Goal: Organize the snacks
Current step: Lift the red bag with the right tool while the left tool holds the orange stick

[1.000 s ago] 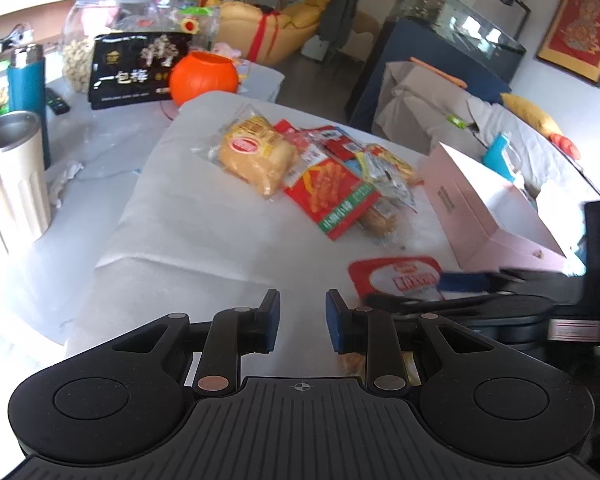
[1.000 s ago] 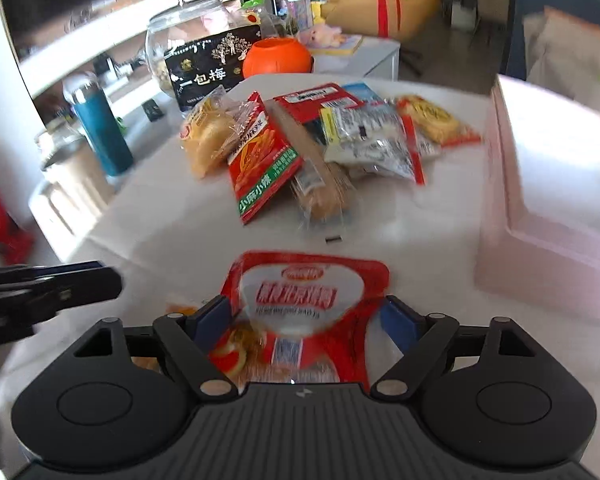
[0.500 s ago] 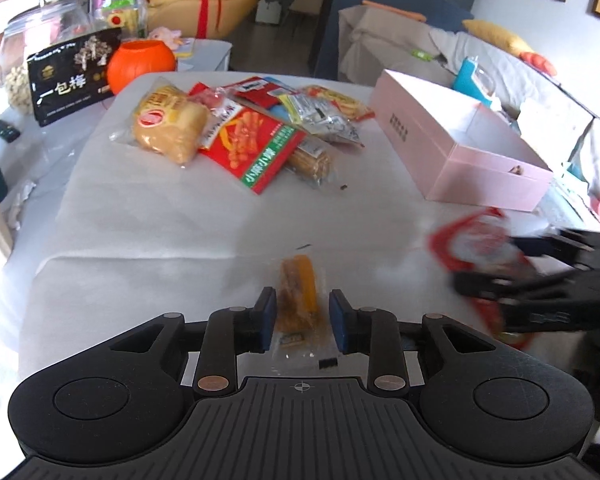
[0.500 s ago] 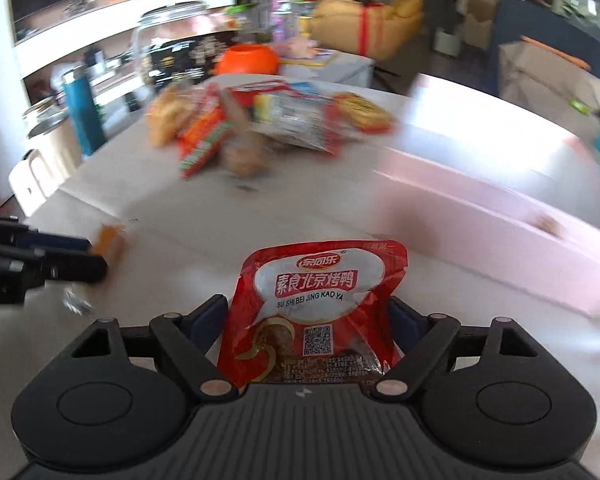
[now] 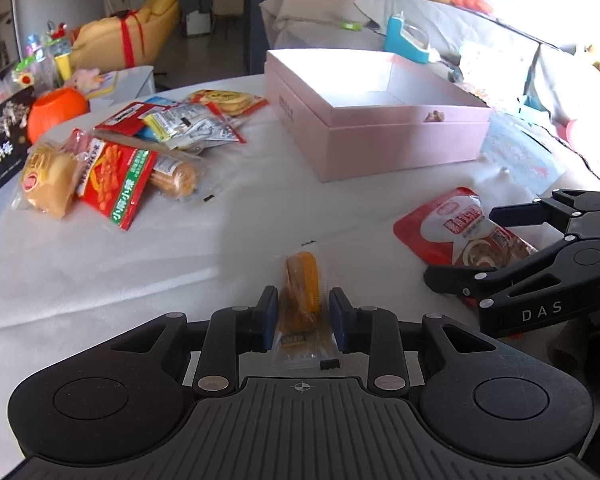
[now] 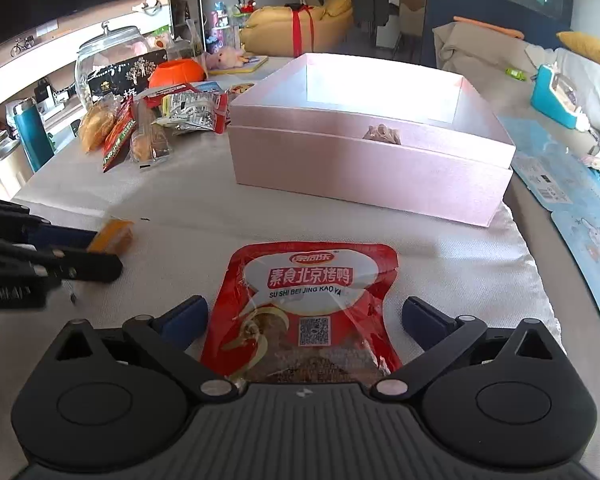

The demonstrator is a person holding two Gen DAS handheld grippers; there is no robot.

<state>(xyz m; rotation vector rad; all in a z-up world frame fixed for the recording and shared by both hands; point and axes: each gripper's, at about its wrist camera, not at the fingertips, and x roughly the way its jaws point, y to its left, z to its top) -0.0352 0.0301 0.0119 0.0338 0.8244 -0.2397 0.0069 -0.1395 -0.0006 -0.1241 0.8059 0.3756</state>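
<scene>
Pink box stands open, one small brown piece inside.

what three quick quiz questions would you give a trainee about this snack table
1. True or false: the pink box is full of snacks.
2. What sits between the pads of the left tool? A: an orange packet. B: a biscuit pack. C: a silver sachet.
3. Short answer: which snack lies between the fingers of the right tool, and do the pads press on it?

Key
1. False; only one small brown item shows inside.
2. A.
3. The red pouch; no, the jaws are opening and both pads stand clear of it.
</scene>
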